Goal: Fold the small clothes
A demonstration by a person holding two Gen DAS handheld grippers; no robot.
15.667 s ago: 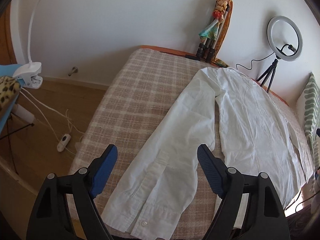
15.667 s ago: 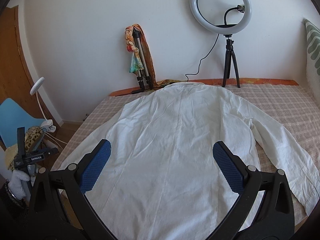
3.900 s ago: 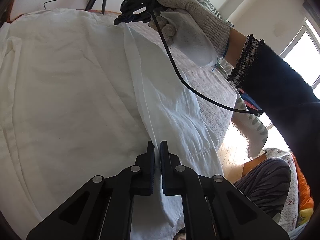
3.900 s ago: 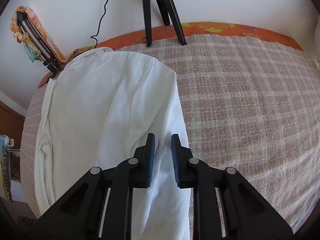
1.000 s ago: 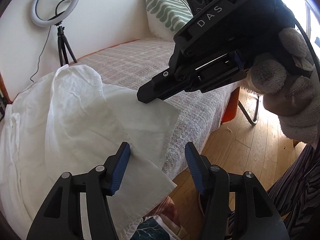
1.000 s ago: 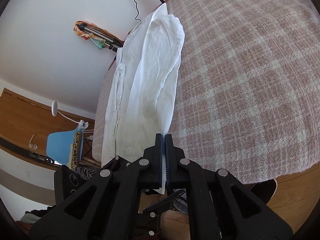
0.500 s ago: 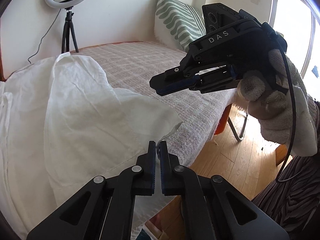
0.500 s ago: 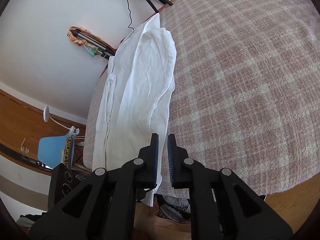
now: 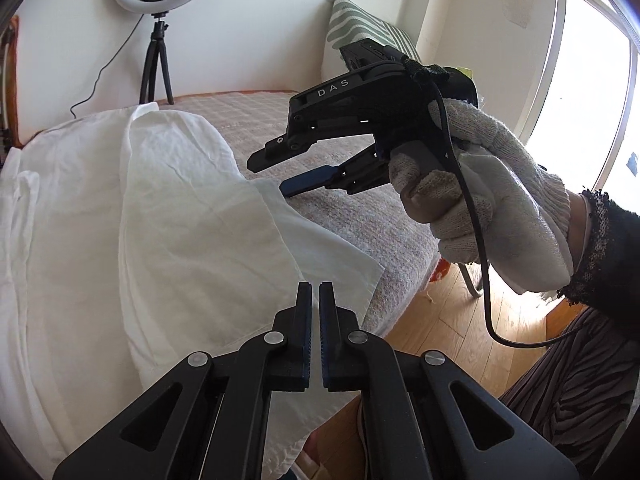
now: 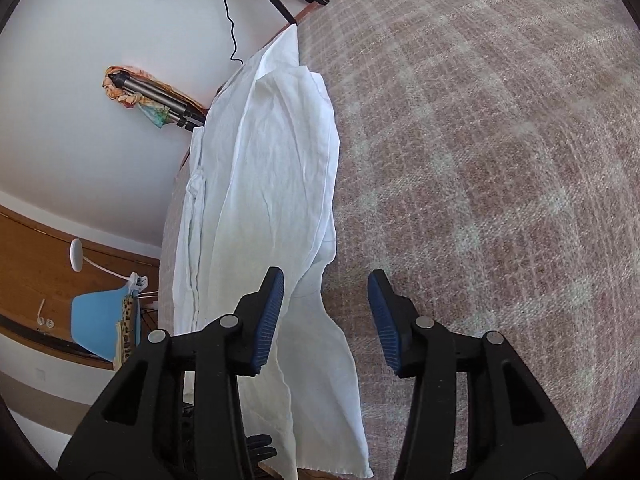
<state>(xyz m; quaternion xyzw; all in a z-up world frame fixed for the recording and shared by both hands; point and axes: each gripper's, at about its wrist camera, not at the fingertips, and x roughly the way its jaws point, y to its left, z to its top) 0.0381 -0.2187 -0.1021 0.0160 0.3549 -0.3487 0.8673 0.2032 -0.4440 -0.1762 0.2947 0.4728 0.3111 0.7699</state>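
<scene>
A white shirt (image 9: 168, 216) lies on the plaid bed, folded lengthwise into a long strip; it also shows in the right wrist view (image 10: 272, 184). Its hem end hangs over the bed's near edge. My left gripper (image 9: 315, 300) is shut, with its tips just over the hem corner; no cloth shows between them. My right gripper (image 10: 326, 296) is open and empty, above the shirt's right edge near the hem. In the left wrist view the right gripper (image 9: 276, 172) hovers over the bed, held by a gloved hand (image 9: 492, 208).
The plaid bedspread (image 10: 500, 160) stretches to the right. A ring light on a tripod (image 9: 160, 24) stands at the bed's far end, with a striped pillow (image 9: 364, 28) by the wall. Wooden floor (image 9: 460, 320) lies beyond the bed's edge. A blue chair (image 10: 100, 320) stands at left.
My right gripper has opened wide, let go of the shirt's hem and risen above the bed. My left gripper has shut over the hem corner.
</scene>
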